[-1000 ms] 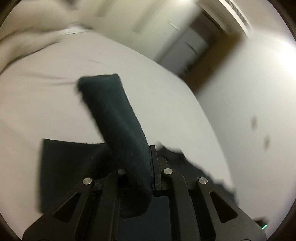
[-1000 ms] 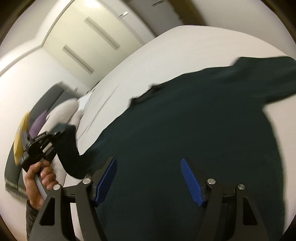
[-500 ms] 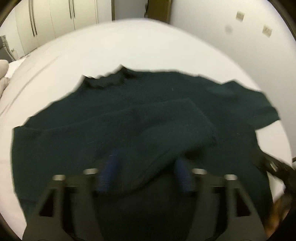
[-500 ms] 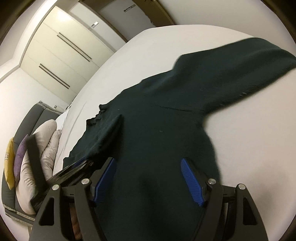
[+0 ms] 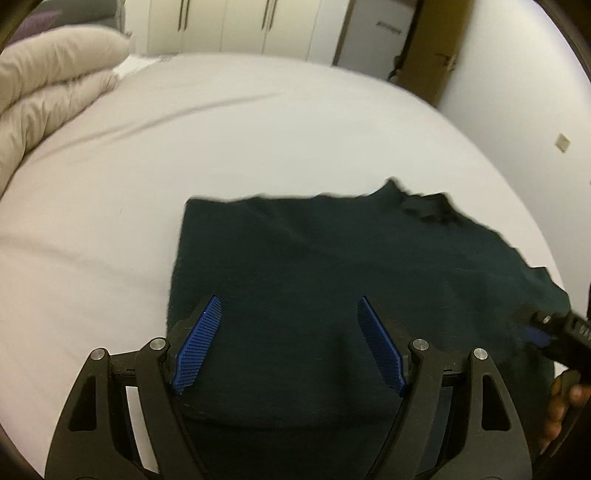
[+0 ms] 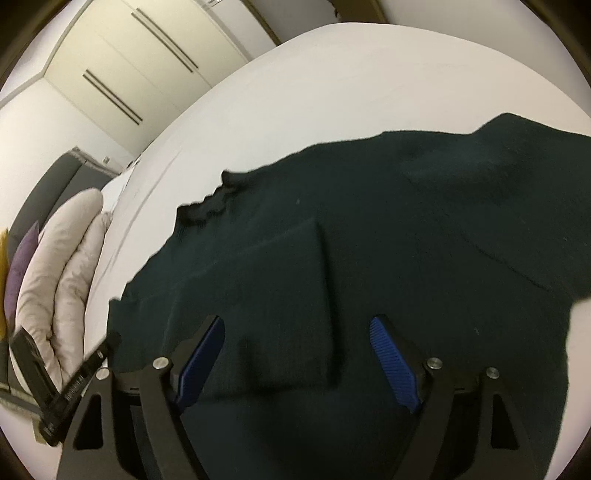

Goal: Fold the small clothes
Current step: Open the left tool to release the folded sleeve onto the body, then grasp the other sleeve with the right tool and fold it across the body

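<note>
A dark green sweater (image 5: 332, 251) lies flat on the white bed (image 5: 258, 129), collar (image 5: 424, 206) at the far side. My left gripper (image 5: 288, 299) hovers just above the sweater's near left part with its jaws opening and nothing pinched between the blue pads. In the right wrist view one sleeve (image 6: 266, 295) lies folded across the sweater's body (image 6: 424, 229), and the other sleeve (image 6: 517, 177) stretches out to the right. My right gripper (image 6: 297, 319) hangs over the folded sleeve's end, its jaws opening too, not pressing on cloth.
A cream duvet (image 5: 48, 85) is bunched at the bed's far left, with a purple cushion (image 6: 22, 266) beside it. Wardrobe doors (image 5: 240, 26) stand behind the bed. The right gripper's body and a hand (image 5: 561, 402) show at the left view's right edge.
My left gripper held a sleeve up a second ago; it has laid it across the sweater, let go and opened. The right gripper has shifted sideways over the sweater.
</note>
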`<state>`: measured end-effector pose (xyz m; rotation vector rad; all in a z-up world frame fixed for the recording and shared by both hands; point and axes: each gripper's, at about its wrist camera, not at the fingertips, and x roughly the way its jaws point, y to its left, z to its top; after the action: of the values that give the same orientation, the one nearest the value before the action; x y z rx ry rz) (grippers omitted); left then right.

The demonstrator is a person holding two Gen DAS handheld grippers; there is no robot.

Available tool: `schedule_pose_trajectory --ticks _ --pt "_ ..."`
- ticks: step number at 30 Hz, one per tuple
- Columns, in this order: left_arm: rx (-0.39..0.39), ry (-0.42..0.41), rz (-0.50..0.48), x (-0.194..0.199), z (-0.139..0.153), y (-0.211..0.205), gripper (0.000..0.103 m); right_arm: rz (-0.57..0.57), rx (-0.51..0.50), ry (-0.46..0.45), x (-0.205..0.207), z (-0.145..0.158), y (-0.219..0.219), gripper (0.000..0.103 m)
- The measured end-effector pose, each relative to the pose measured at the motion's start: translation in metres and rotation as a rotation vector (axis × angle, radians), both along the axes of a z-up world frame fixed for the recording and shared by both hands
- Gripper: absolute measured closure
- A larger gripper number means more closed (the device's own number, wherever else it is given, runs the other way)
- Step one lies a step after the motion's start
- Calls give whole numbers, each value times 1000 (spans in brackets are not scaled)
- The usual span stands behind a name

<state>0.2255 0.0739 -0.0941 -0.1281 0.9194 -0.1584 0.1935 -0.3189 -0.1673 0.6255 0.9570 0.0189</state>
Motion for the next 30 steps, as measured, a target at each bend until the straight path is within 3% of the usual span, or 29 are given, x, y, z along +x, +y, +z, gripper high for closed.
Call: schedule_pose_trajectory --ticks 2,4,7,9,15,19,21,23,25,28,30 --pt "-3 25 4 14 -13 6 27 -1 -7 -8 9 0 -2 34" --pt "16 42 -5 25 -32 5 27 3 -52 14 18 0 -5 82" --pt "27 32 -11 21 -30 6 27 10 -43 19 20 2 -17 95" --pt "28 20 -4 20 -26 6 27 13 -50 1 21 7 -22 97" --pt "87 -25 8 14 -12 -3 27 -43 -73 -52 30 21 -41 97" --pt "130 44 -4 27 -36 -9 26 6 -151 -2 38 -6 -39 96" --pt "157 9 -10 27 -42 -14 24 10 -152 -55 30 -7 -42 96" --pt "158 15 -12 28 -43 -15 24 -23 -49 -55 21 -4 -58 82" --pt "154 22 -13 30 -43 -16 24 -90 12 -56 0 5 -78 54" --pt "149 19 17 23 -33 -12 24 -192 21 -151 -59 27 -118 41" --pt "108 -12 29 14 -20 -11 24 -281 61 -167 -101 31 -157 40"
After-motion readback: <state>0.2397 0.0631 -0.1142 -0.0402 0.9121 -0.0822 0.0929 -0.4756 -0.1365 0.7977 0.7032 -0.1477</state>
